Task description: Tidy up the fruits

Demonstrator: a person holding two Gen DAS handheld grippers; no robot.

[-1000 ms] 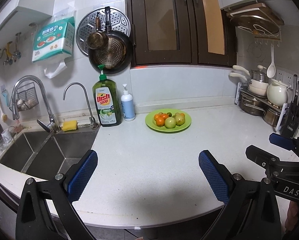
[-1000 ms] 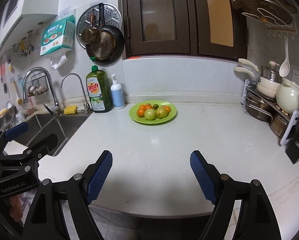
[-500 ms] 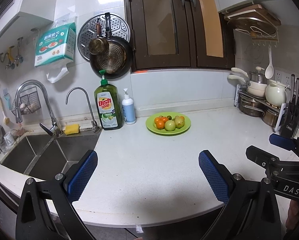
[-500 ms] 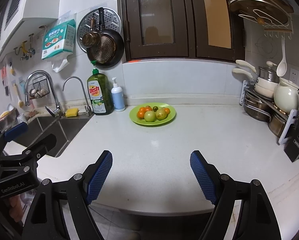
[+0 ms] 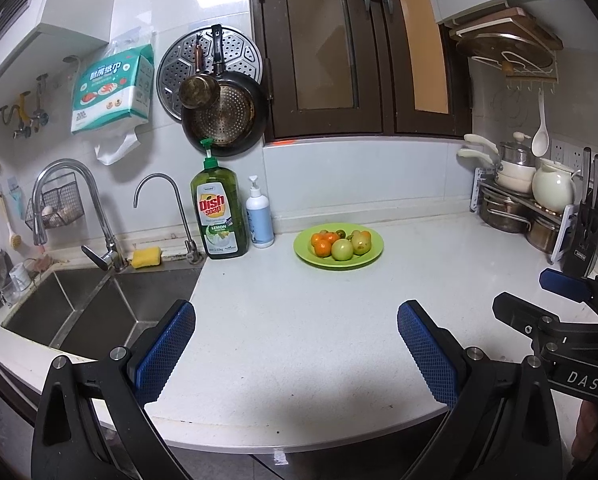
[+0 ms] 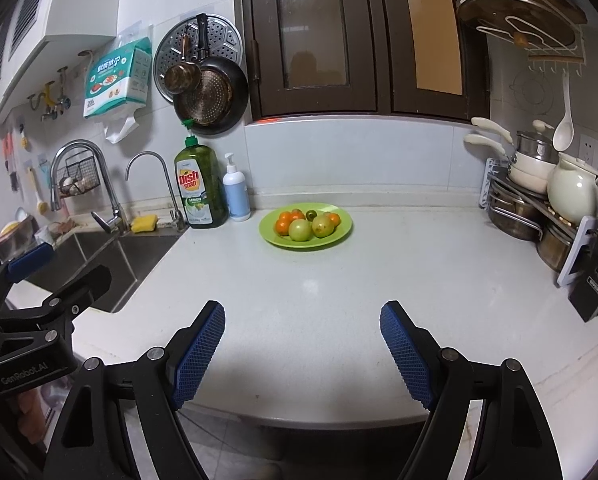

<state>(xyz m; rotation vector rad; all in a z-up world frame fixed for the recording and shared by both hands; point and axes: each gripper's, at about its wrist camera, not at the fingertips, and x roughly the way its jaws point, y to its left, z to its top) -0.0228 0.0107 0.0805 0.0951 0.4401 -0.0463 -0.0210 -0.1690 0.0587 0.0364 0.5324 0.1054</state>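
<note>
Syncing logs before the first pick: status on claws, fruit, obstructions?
Left claw open, empty. Right claw open, empty, both short of the fruit. Fruit all on green plate at the back of the counter. Path clear.

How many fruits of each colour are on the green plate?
Orange fruits: 4 (they overlap, so this count is less sure)
Big yellow-green fruits: 2
Small dark green fruit: 1
Total: 7 fruits on the green plate
</note>
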